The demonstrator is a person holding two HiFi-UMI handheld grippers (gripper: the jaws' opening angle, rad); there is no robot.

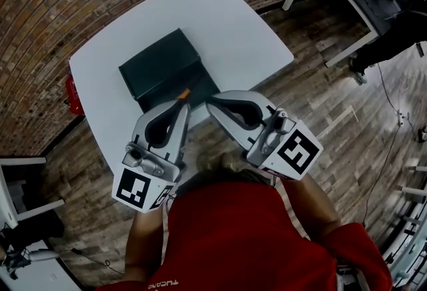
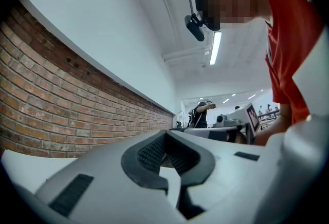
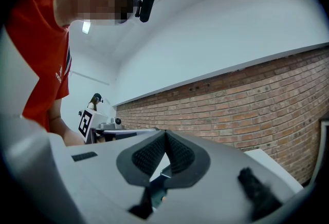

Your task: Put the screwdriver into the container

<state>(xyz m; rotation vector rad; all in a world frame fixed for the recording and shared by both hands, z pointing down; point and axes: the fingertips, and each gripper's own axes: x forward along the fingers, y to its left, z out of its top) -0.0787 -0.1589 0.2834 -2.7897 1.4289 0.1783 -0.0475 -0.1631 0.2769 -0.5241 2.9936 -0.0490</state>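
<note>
Since all you can see of the screwdriver (image 1: 185,93) is a scrap of orange at the near edge of the dark container (image 1: 160,63), I honestly can't call whether it's inside already or just lying against the wall waiting for a pickup. So look down and check that first. It sits just past the tip of your left gripper (image 1: 181,107), a little left of the right gripper (image 1: 211,105). Both pairs of jaws are pinched fully together, holding nothing, near the table (image 1: 227,23) edge.
</note>
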